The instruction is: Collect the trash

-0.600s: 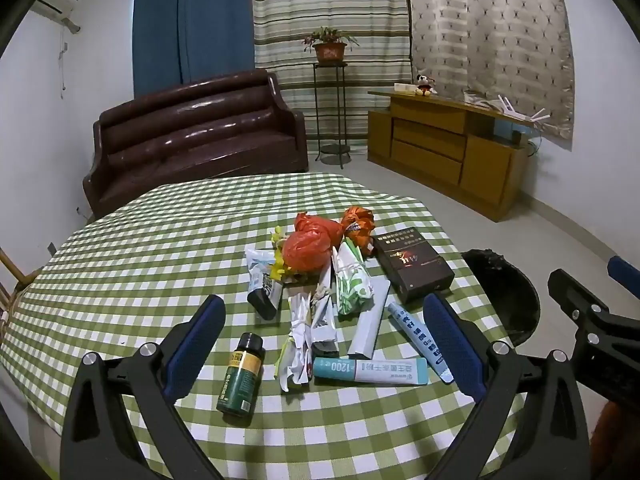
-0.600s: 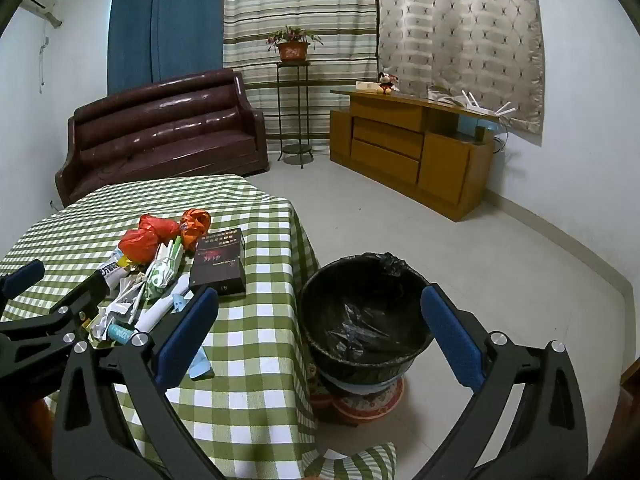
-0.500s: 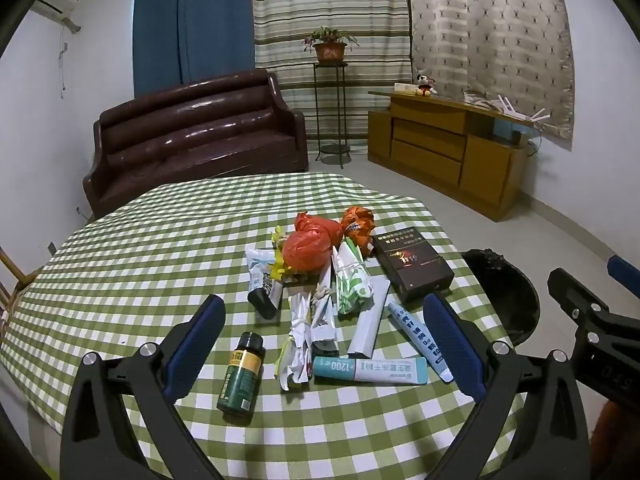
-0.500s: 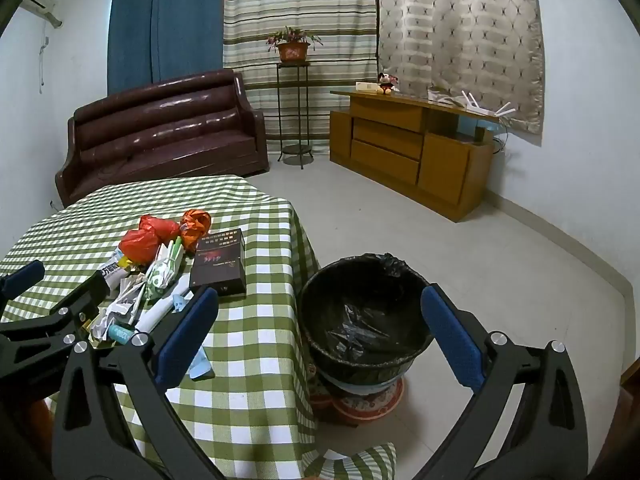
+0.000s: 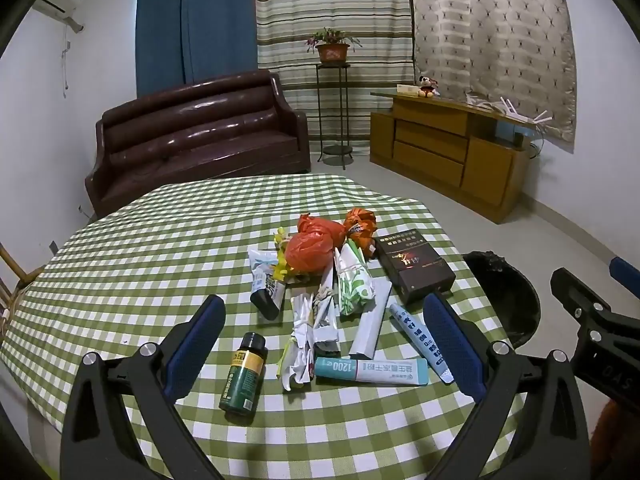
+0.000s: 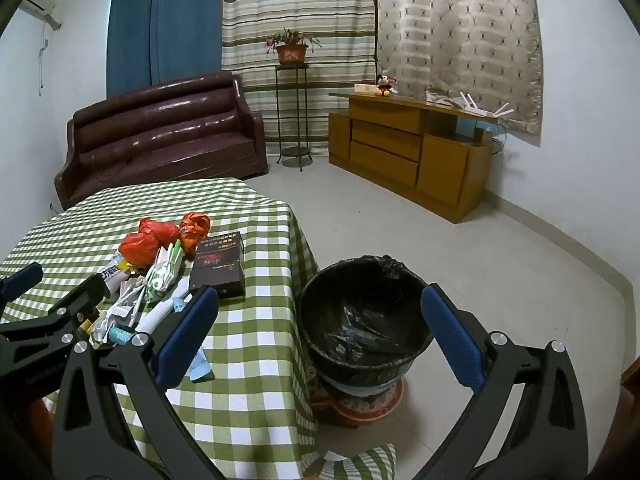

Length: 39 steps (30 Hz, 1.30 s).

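Note:
A heap of trash lies on the green checked table (image 5: 132,264): a red plastic bag (image 5: 312,250), an orange wrapper (image 5: 360,224), a dark box (image 5: 414,266), a green bottle (image 5: 243,374), a teal tube (image 5: 370,371), white wrappers (image 5: 302,340). My left gripper (image 5: 324,344) hovers open just short of the heap, nothing between its fingers. My right gripper (image 6: 320,336) stands open above the table's corner and a black-lined bin (image 6: 362,316) on the floor. The red bag (image 6: 140,246) and dark box (image 6: 218,264) lie to its left.
A brown sofa (image 5: 196,136) stands behind the table, a plant stand (image 5: 334,108) and a wooden cabinet (image 5: 448,152) at the back right. The bin (image 5: 504,300) sits right of the table on the tiled floor (image 6: 500,248). A chair's cane edge (image 5: 12,280) shows at far left.

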Tool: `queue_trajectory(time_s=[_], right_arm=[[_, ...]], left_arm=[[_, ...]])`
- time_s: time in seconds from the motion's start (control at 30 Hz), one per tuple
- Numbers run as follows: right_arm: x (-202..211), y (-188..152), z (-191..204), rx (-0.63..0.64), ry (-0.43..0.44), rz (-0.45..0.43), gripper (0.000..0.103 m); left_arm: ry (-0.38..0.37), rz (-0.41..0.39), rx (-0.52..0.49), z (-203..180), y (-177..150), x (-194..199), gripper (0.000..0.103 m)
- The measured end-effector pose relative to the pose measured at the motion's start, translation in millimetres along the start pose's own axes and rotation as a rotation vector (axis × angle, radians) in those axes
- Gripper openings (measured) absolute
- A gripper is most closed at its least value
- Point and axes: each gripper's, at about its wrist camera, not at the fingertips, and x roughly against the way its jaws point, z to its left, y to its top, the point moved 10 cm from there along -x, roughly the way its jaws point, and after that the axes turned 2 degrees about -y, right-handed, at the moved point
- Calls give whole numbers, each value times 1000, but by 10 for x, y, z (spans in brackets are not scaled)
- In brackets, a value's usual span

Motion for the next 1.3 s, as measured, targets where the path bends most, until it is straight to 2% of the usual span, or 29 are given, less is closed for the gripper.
queue_trajectory(time_s=[1.3], right_arm=[[6,1,3,-2,1,-3,99]], left_arm=[[9,-4,9,26,22,18,96]])
